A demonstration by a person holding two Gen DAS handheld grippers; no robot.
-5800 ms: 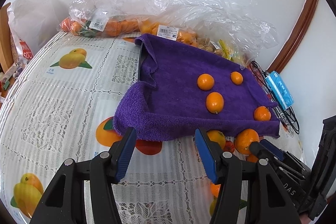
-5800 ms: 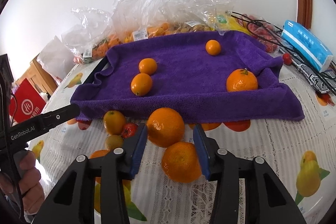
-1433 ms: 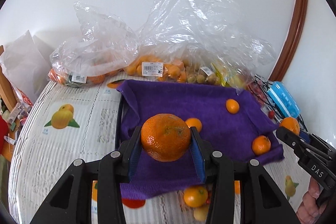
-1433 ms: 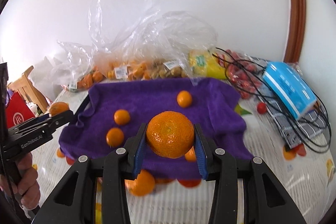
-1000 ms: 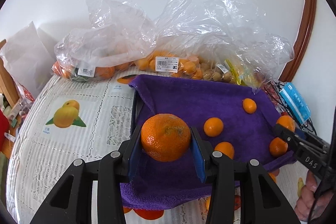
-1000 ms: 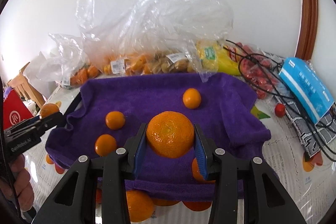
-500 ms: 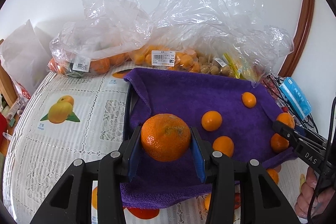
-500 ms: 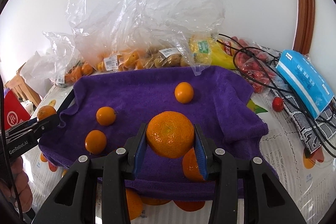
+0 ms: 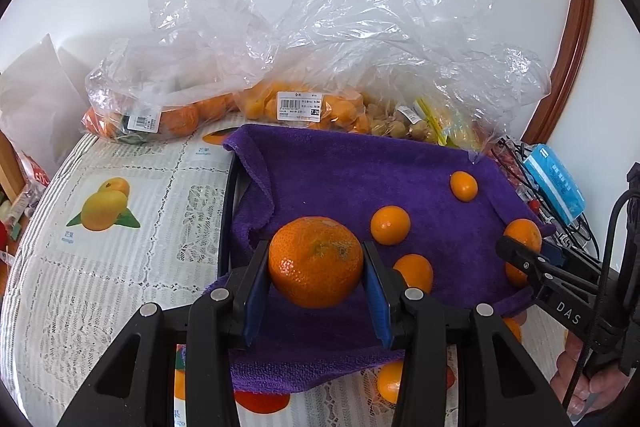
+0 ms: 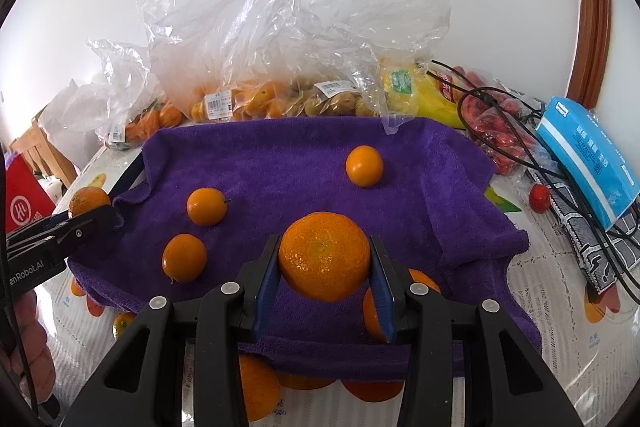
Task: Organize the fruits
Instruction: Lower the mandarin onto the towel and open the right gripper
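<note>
Left gripper (image 9: pixel 316 297): closed on a large orange (image 9: pixel 315 261), blue pads pressed to both sides; fruit held above the near left part of the purple towel (image 9: pixel 340 171).

Right gripper (image 10: pixel 325 297): likewise clamped on a second orange (image 10: pixel 324 255), held over the near middle of the towel.

Towel: spread on the table (image 9: pixel 120 227), which carries a white lace cover printed with fruit. Left edge of the towel is rumpled, and a dark tray rim (image 9: pixel 230 211) shows beside it.

On the towel, right wrist view: three small oranges lie well apart, one far right (image 10: pixel 364 165), one mid left (image 10: pixel 206 206), one near left (image 10: pixel 184 257). Another orange (image 10: pixel 374 307) sits partly hidden behind the right pad.

Off the towel: more oranges (image 10: pixel 256 391) lie on the table at its near edge.

Behind the towel: clear plastic bags (image 9: pixel 304 107) of fruit against the wall. Right side: a blue packet (image 10: pixel 588 155), black cables (image 10: pixel 504 131), a small red fruit (image 10: pixel 539 203).
</note>
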